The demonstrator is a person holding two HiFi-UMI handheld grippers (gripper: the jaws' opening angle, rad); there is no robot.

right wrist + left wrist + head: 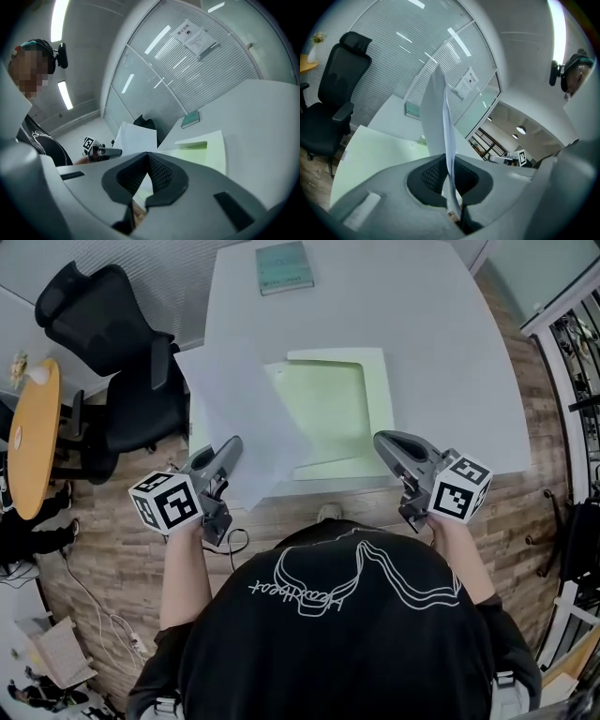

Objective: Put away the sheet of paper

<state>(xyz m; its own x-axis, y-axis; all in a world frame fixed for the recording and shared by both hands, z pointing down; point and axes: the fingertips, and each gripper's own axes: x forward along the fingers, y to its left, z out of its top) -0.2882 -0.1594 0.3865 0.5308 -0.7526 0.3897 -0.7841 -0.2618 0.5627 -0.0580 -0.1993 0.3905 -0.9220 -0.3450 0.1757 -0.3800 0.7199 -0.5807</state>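
Your left tool [229, 446] is clamped on the near edge of the sheet of paper [234, 399], holding it raised at the left of the worktop [441, 343], probably ready for the pale green tray [380, 390]. Your right tool [382, 439] is together, empty.

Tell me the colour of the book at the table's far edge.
Teal. The book shows best in the head view.

Bright, even indoor light. Long white ceiling strip lamps [557, 28] flare to glare in both gripper views. The pale grey tabletop [450, 362] carries only faint, soft shadows. Gripper views bow strongly and end in a black circular rim; the grey left gripper [449, 164], grey right gripper [146, 161] and white sheet of paper [439, 112] sit soft, close to the lens.
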